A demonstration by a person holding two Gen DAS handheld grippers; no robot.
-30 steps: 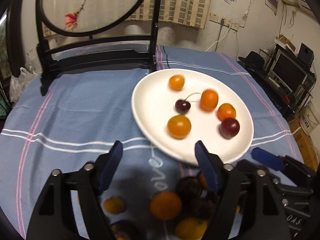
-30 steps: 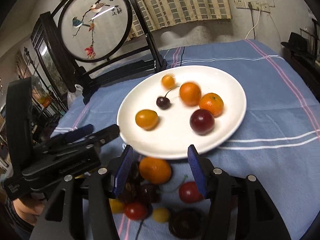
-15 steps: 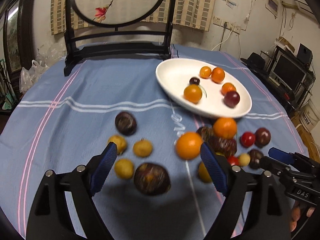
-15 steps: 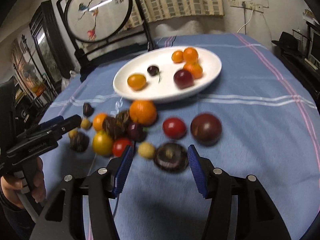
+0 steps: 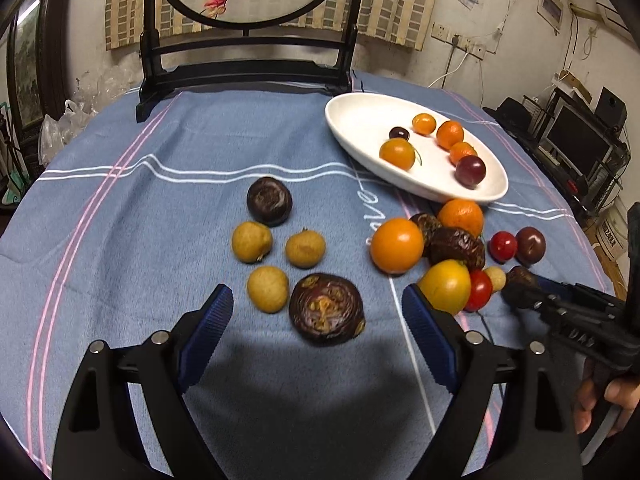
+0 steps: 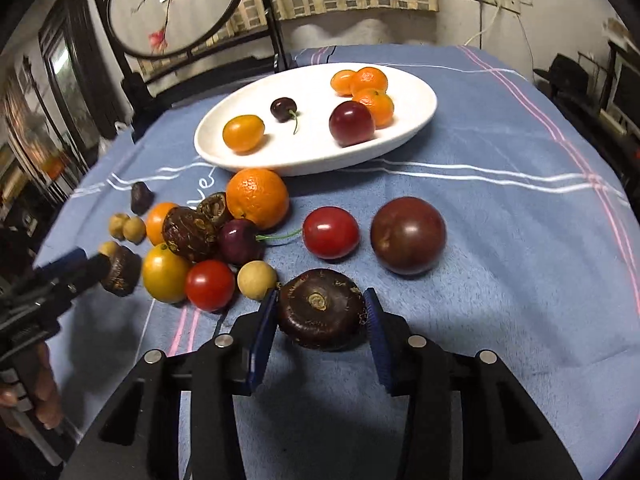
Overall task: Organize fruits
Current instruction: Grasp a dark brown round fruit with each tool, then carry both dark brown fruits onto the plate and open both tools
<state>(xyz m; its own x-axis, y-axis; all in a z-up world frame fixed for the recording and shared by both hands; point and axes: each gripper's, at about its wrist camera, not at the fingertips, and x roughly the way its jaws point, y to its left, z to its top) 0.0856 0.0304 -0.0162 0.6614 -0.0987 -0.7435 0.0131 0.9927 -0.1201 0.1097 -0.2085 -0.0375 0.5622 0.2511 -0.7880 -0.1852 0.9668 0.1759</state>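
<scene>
Right gripper (image 6: 320,312): blue pads close around a dark brown, wrinkled round fruit (image 6: 322,308) lying on the blue tablecloth (image 6: 500,240); both pads appear to touch its sides, though contact on the right pad is hard to confirm. Left gripper (image 5: 316,312): jaws spread wide, empty, above a second dark wrinkled fruit (image 5: 326,309) beside three tan longans (image 5: 267,289). White plate (image 6: 416,120) beyond the loose pile carries six fruits, among them a cherry (image 6: 283,109) and a plum (image 6: 351,123).
</scene>
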